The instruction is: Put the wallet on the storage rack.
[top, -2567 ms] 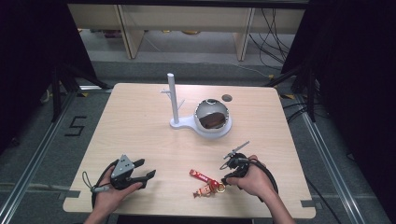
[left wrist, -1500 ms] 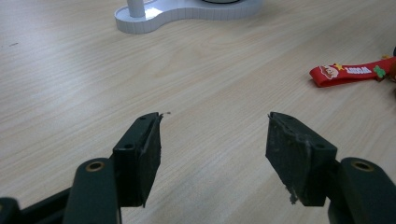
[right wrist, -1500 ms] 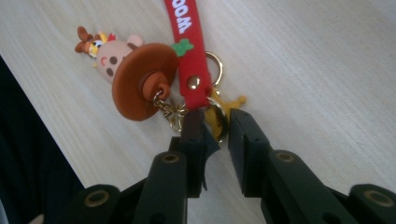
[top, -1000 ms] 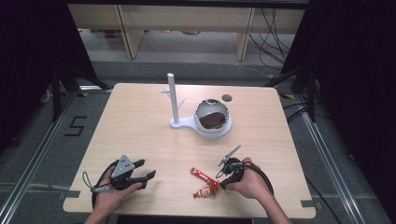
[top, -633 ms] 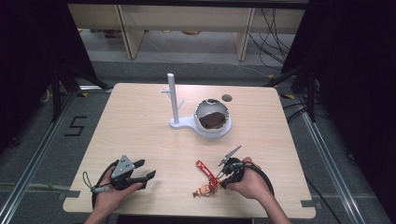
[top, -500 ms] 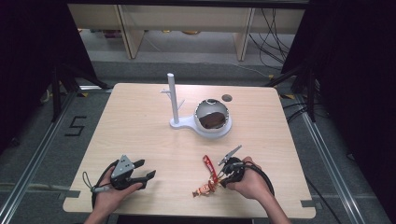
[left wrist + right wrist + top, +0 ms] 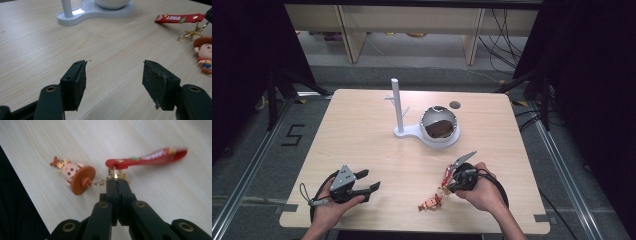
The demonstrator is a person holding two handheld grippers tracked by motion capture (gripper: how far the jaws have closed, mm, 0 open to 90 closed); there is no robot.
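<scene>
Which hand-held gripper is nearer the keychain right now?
Right. The right hand-held gripper is clamped on the keychain at its metal clasp; the left hand-held gripper sits open, apart, well off to its side.

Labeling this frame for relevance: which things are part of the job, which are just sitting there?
In the job:
- keychain, clip pinched in the shut jaws of the right gripper
- white peg stand, likely where it hangs

Just there:
- left gripper, jaws open, idle
- white bowl
- dark round spot on the table
</scene>
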